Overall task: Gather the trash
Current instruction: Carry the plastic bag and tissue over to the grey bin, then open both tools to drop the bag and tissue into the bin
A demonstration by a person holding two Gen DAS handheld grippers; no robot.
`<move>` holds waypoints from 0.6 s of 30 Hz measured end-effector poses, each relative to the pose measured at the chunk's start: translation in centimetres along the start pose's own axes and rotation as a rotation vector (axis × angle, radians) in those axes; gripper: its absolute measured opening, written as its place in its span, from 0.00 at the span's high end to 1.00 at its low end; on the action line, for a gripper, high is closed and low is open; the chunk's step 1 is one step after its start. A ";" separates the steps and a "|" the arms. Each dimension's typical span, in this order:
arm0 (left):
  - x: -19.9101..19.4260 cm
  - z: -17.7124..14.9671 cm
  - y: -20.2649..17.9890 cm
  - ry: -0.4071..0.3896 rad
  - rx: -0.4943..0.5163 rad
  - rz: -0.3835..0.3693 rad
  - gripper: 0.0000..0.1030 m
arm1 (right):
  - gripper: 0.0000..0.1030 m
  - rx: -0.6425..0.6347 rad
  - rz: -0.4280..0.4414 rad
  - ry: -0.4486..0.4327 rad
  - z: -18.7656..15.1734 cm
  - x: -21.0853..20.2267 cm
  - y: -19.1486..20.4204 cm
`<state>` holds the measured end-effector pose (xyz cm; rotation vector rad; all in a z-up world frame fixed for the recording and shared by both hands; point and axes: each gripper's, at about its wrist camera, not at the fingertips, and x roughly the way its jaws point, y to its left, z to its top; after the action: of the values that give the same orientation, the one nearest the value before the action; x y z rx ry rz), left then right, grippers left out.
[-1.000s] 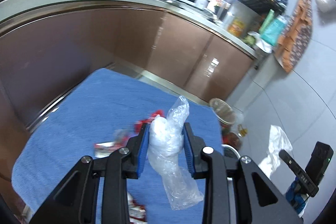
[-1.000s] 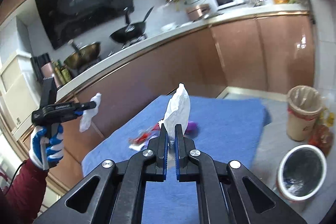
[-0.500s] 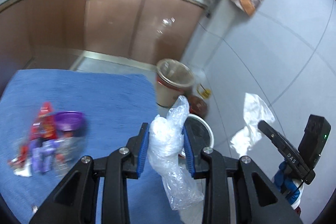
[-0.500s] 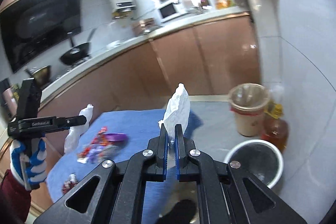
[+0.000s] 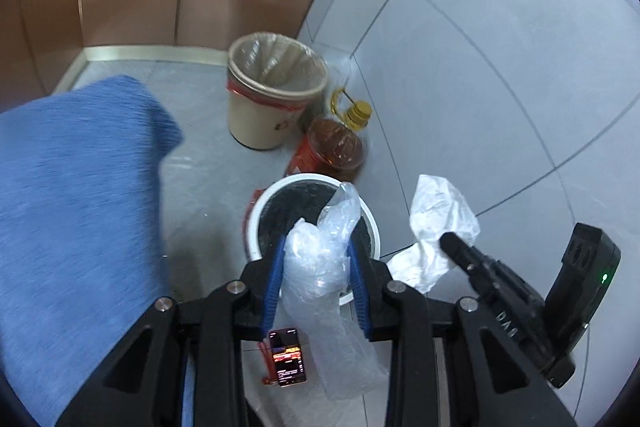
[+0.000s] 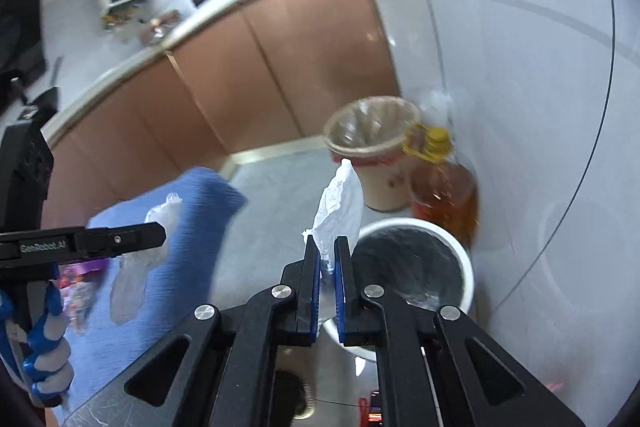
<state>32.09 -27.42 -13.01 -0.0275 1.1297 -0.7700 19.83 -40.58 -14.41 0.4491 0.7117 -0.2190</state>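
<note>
The clear plastic wrap (image 5: 320, 259), pinched upright in the left gripper (image 5: 318, 263), hangs just over the white bin (image 5: 256, 211) at frame centre; the right gripper (image 6: 329, 263), opening, has the white tissue (image 6: 340, 211) between its jaws at the bin's left rim.

The left gripper (image 5: 318, 267) is a black frame of angled linkage bars, joined by round silver screws (image 5: 235, 287) at the pivots. Its two fingers (image 5: 273, 281) carry blue pads on their inner faces. The right gripper (image 6: 328, 259) is built alike: black bars, silver screws, blue-lined fingers. Seen from the right wrist camera, the left gripper's side bears pale lettering (image 6: 42, 247) on a black bar, behind a boxy black housing. The hand (image 6: 44, 351) below that bar wears a blue and white glove. From the left wrist camera, the right gripper's housing shows a small green light (image 5: 605, 277).
</note>
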 end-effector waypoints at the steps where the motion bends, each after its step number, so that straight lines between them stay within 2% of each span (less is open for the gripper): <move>1: 1.1 0.3 -0.2 0.010 -0.003 -0.006 0.71 | 0.92 0.004 -0.014 0.010 0.0 0.9 -0.6; 7: 7.1 1.3 -1.1 0.062 -0.015 -0.009 0.70 | 0.91 0.027 -0.069 0.061 -0.1 5.3 -3.3; 13: 10.9 1.9 -1.6 0.094 -0.015 -0.014 0.69 | 0.91 0.024 -0.112 0.110 -0.6 9.3 -5.1; 15: 11.4 2.0 -1.6 0.095 -0.019 -0.021 0.64 | 0.86 0.026 -0.125 0.125 -0.7 10.5 -5.6; 17: 11.7 2.2 -1.6 0.088 -0.029 -0.035 0.56 | 0.71 0.023 -0.141 0.131 -0.9 11.1 -5.9; 18: 11.7 2.3 -1.6 0.083 -0.036 -0.041 0.53 | 0.70 0.021 -0.147 0.134 -0.9 11.4 -6.0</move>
<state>35.45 -36.01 -20.73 -0.0496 1.2246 -0.7931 25.66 -45.92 -24.59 0.4349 0.8761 -0.3375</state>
